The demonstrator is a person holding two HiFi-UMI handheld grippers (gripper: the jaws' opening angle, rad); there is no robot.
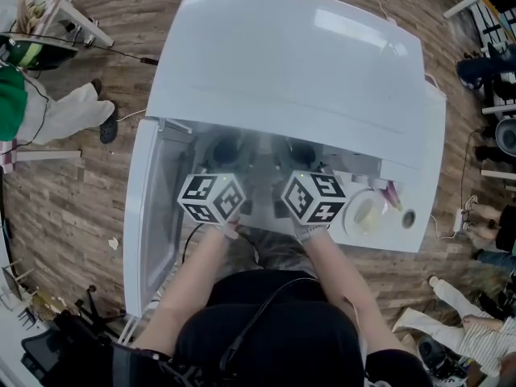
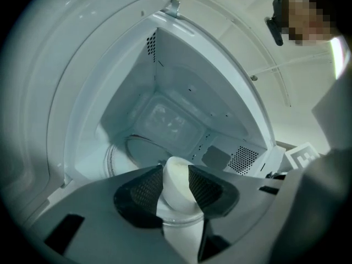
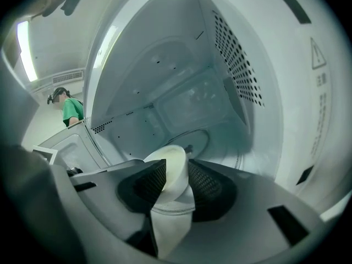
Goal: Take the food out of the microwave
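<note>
- White boxy microwave oven (image 1: 282, 63) seen from above, its door (image 1: 157, 216) swung open at the left.
- Left gripper (image 2: 176, 185) reaches into the cavity mouth, its fingers (image 2: 144, 188) clenched on the rim of a white rounded bowl (image 2: 177, 172).
- Right gripper (image 3: 175, 185), just beside it, likewise has fingers clenched on the bowl's rim.

Glossy white microwave (image 1: 290, 63) stands on wood-plank floor (image 1: 72, 208).
</note>
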